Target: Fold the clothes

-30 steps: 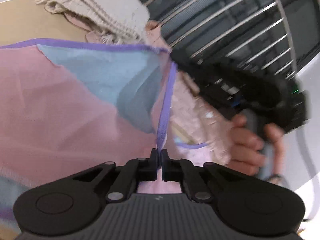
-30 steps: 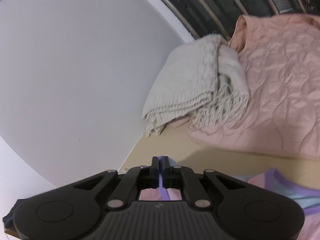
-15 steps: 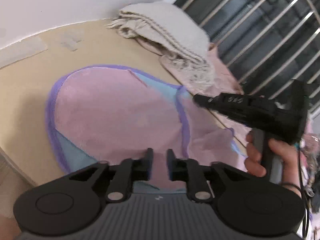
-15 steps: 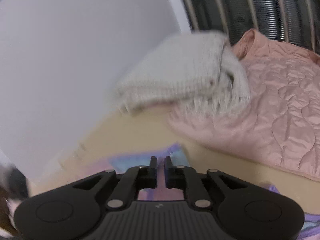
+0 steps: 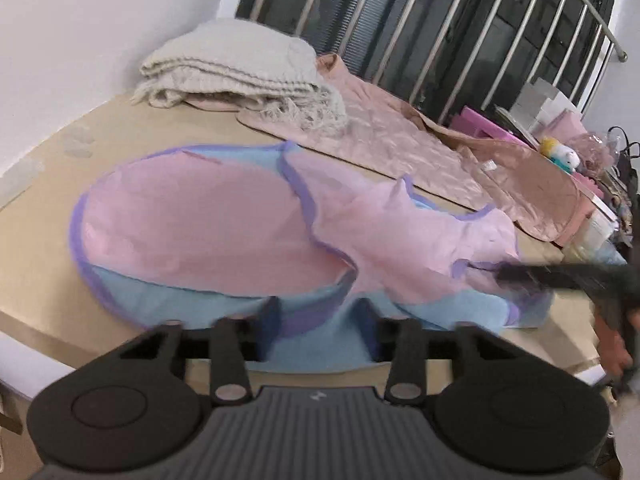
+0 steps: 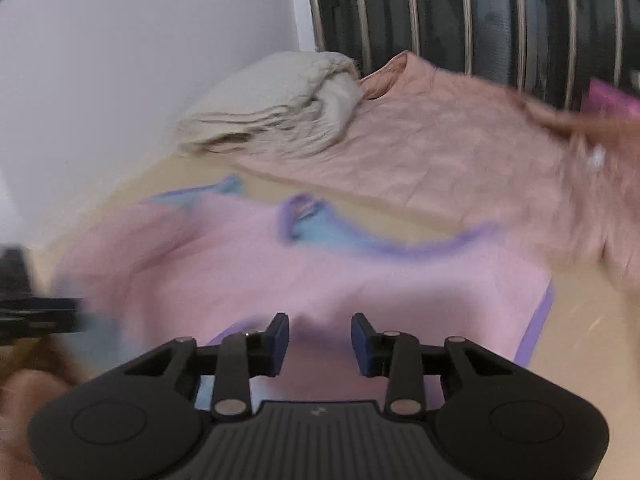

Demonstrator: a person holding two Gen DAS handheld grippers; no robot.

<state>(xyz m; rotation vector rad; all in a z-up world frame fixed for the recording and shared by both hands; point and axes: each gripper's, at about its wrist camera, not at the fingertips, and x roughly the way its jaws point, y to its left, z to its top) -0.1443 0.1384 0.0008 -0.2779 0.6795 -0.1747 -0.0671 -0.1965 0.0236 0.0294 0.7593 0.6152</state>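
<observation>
Left wrist view, left to right: white wall (image 5: 80,20), then tan table (image 5: 48,208) with a folded cream knit blanket (image 5: 240,68) at the far corner, fringe hanging over a peach quilted jacket (image 5: 384,136) spread along the far edge under the metal railing (image 5: 460,32). Centre of the table: the pink garment (image 5: 192,220) with purple trim and light-blue lining, lying flat, one flap folded over, blue lining showing along the near edge. Left gripper (image 5: 316,328) hangs over that near edge, jaws apart and closing, nothing pinched, cloth only seen behind the gap. Far right: right gripper (image 5: 560,276), blurred, low over the garment's right end; cluttered pink boxes and a small toy (image 5: 564,156) behind.

Right wrist view, heavy blur: the left gripper's body shows at the left edge, then cream blanket (image 6: 276,108), peach jacket (image 6: 460,152), pink garment (image 6: 320,272) flat below them. Right gripper (image 6: 320,340) jaws apart and opening, released, nothing between the pads; garment just beyond them.
</observation>
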